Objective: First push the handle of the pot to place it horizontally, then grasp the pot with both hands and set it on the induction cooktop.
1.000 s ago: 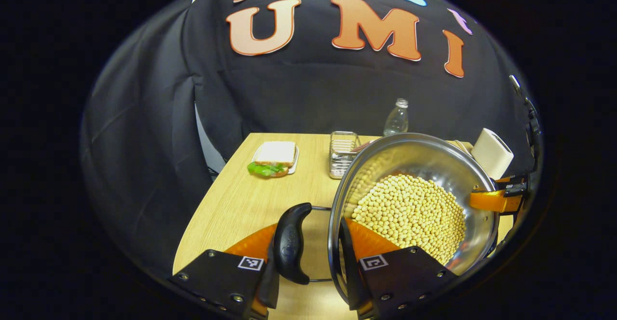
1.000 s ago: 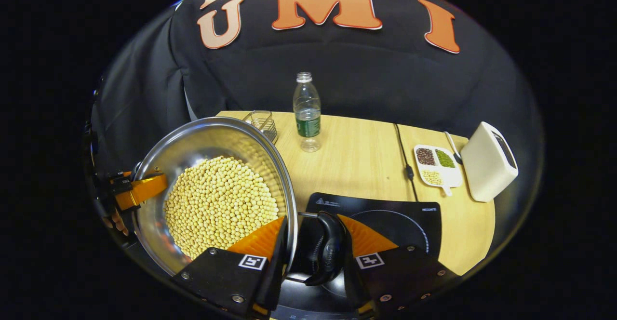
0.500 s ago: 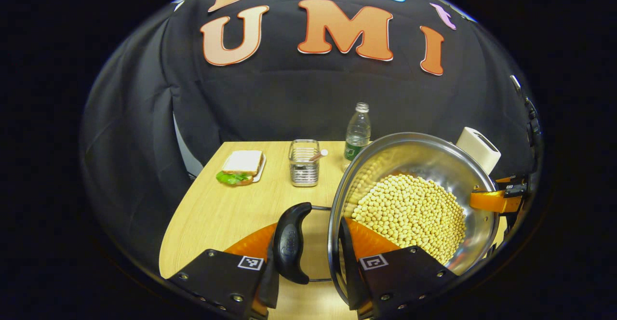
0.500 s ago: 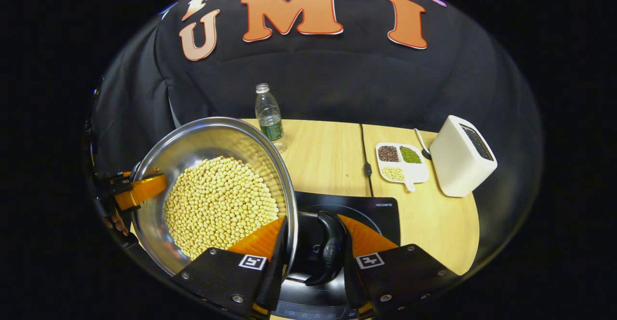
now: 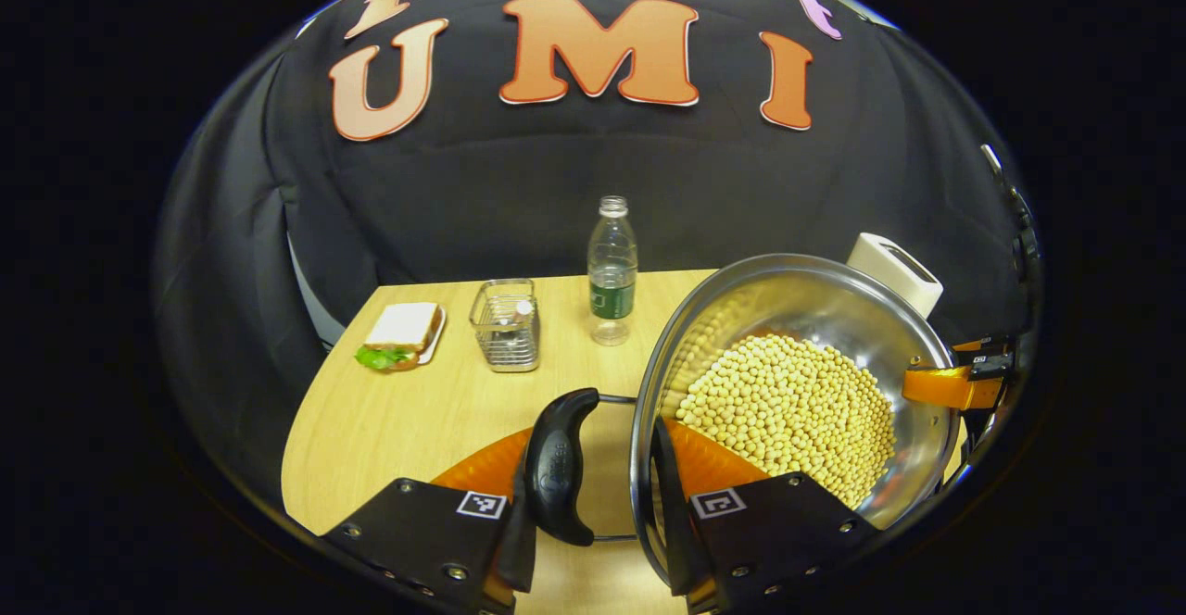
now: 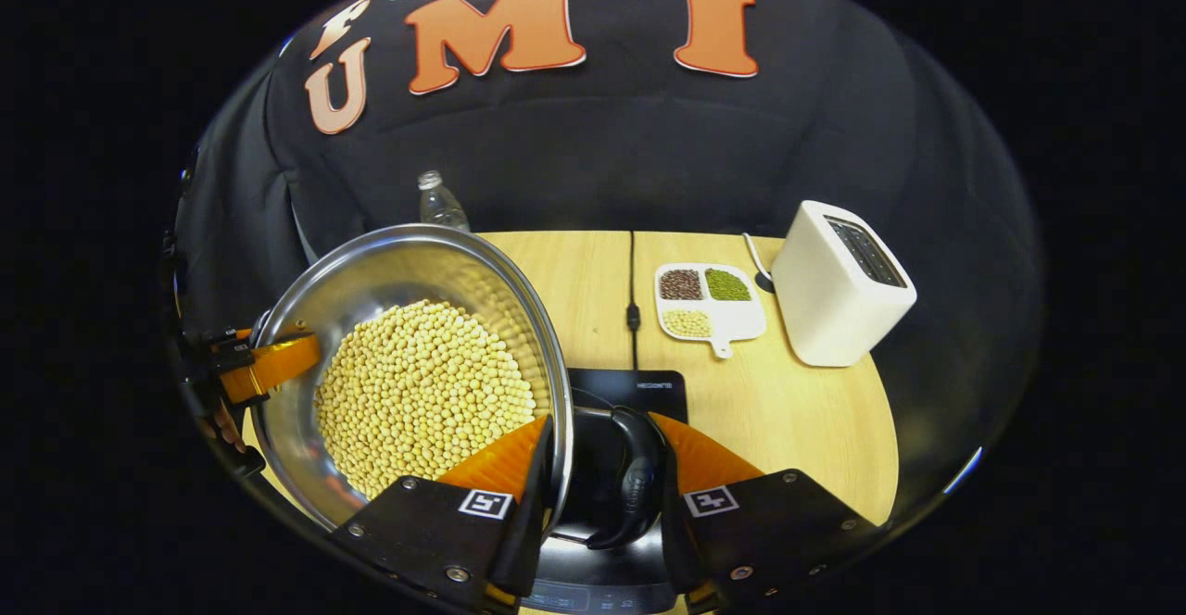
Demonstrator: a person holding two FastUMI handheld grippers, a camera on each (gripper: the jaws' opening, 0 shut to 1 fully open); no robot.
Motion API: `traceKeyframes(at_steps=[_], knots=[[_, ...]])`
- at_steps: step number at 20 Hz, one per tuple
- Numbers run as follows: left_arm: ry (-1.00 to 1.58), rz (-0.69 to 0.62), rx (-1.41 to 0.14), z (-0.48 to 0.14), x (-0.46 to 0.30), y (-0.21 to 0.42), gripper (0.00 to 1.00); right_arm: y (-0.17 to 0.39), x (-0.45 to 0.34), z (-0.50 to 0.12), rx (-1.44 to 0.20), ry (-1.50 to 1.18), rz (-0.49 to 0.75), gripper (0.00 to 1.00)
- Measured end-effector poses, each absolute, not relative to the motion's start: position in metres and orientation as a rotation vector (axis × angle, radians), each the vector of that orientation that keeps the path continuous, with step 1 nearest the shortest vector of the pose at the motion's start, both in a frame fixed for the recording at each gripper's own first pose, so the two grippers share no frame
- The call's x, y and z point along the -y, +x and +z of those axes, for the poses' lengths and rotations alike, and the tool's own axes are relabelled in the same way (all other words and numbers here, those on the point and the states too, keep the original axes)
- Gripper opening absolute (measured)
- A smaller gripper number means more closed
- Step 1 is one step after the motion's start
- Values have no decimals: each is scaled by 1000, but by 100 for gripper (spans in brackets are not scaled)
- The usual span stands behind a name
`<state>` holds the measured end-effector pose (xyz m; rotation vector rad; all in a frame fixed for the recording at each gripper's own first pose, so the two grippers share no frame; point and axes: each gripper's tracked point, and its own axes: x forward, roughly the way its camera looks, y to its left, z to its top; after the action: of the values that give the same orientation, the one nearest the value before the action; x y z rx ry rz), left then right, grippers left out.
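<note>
Pot (image 5: 815,319): a stainless-steel vessel with a layer of pale yellow soybeans (image 5: 788,411) covering its bottom. It is carried between the two grippers and is off the wooden table (image 5: 408,411).

In the left gripper view, the left gripper (image 5: 593,495) is closed across the pot's near side. One finger lies outside the black handle (image 5: 558,467); the other lies inside the rim, over the beans. The handle and rim are clamped between them. The handle bears moulded writing that is too small to read. At the far rim, the orange finger of the other gripper (image 5: 945,383) reaches the pot.

In the right gripper view, the right gripper (image 6: 598,495) grips the opposite side in the same manner. One finger is inside the rim and the other is outside the second black handle (image 6: 635,485). The black induction cooktop (image 6: 649,388) lies directly beyond and below this handle. The pot is at its left edge; whether the pot bears on it cannot be told. A small white brand mark on the cooktop's far edge is illegible.

Each gripper body carries a square black-and-white marker tag (image 5: 482,505) on each finger mount.

Surrounding items on the table:
- A clear plastic bottle (image 5: 612,268) with a green label, its print unreadable.
- A wire basket (image 5: 506,323).
- A sandwich on a small plate (image 5: 400,332).
- A white divided dish (image 6: 709,298) holding dark, green and yellow beans.
- A white toaster (image 6: 841,282).
- A black cable (image 6: 633,282) running to the cooktop.
</note>
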<state>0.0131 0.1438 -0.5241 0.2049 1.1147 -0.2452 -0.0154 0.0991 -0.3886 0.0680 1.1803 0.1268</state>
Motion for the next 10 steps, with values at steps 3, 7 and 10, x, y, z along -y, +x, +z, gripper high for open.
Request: traceKeyframes(at_steps=[3, 7, 10], knots=[[202, -268, -1125, -522, -145, 13, 57, -17, -80, -393, -1180, 63, 104, 53], [209, -292, -1147, -524, -144, 12, 57, -26, -60, -408, -1213, 69, 83, 53], [211, -304, -1168, -522, -145, 12, 57, -28, -55, -425, -1234, 72, 70, 53]])
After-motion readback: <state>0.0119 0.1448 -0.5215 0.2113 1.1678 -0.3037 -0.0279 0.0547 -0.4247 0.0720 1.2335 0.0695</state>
